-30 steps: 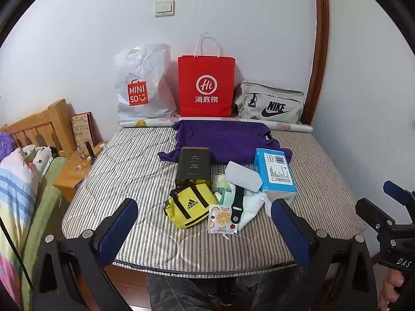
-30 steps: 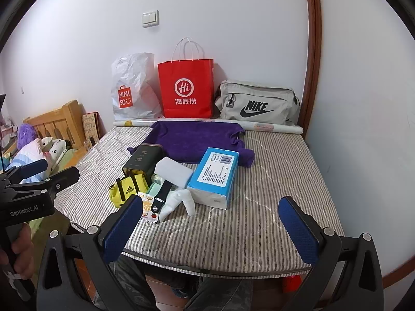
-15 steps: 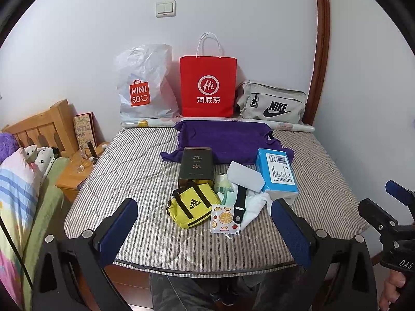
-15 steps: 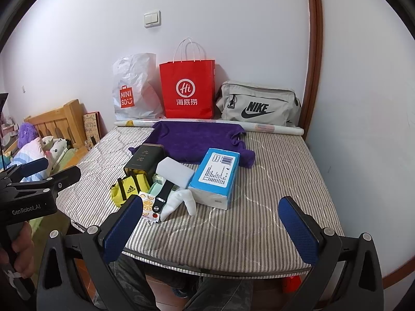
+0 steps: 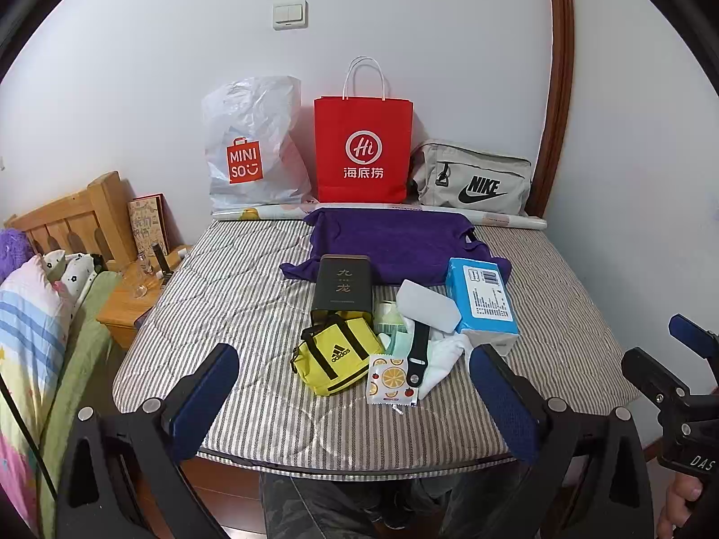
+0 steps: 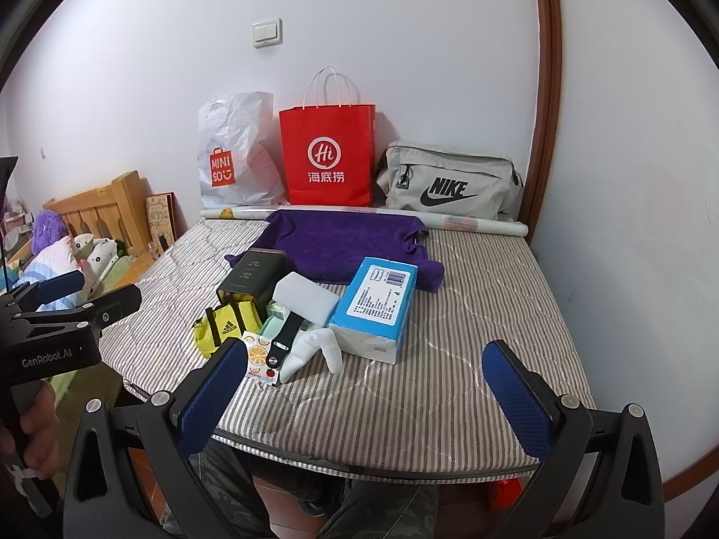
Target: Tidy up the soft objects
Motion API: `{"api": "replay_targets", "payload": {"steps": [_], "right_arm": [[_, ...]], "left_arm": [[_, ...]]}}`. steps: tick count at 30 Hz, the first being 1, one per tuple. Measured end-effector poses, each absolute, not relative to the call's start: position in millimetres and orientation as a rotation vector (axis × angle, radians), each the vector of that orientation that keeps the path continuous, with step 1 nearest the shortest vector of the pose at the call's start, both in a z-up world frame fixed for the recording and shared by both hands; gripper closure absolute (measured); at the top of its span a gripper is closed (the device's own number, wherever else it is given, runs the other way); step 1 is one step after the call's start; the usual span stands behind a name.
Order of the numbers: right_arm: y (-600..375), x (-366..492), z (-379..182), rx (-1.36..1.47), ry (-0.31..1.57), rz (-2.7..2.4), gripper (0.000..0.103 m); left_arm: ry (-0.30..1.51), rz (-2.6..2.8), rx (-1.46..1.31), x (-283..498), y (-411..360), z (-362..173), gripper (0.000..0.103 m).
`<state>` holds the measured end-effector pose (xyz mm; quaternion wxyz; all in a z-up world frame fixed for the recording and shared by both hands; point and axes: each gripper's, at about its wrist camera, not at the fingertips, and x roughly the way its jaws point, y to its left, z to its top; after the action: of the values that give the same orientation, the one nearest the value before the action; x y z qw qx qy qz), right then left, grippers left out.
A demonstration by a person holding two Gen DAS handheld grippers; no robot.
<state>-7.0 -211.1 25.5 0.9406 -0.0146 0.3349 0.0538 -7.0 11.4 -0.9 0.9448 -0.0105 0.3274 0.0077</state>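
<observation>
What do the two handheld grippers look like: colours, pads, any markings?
Both grippers are black frames with silver bolts and blue textured pads. The left gripper reads "GenRobot.AI" on its body in the right wrist view. The right gripper shows "DAS" lettering in the left wrist view.

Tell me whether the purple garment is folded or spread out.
Spread out: the purple garment lies flat across the mattress, one sleeve extended.

My fingers [image 5: 211,397] wear blue pads. Mid-frame, a purple cloth [image 5: 391,242] and a yellow black-strapped pouch [image 5: 337,359] lie on the grey-and-white striped mattress [image 5: 233,296]. The paper bag [image 5: 363,148] at upper centre is red.
</observation>
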Motion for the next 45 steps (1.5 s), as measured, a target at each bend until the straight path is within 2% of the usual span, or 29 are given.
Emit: {"api": "replay_targets", "payload": {"steps": [45], "right_arm": [[-212,0,21,-0.017,0.670,0.136,0.000]], "left_arm": [[0.666,0.008,0.001,7,15,0,0.000]]}}
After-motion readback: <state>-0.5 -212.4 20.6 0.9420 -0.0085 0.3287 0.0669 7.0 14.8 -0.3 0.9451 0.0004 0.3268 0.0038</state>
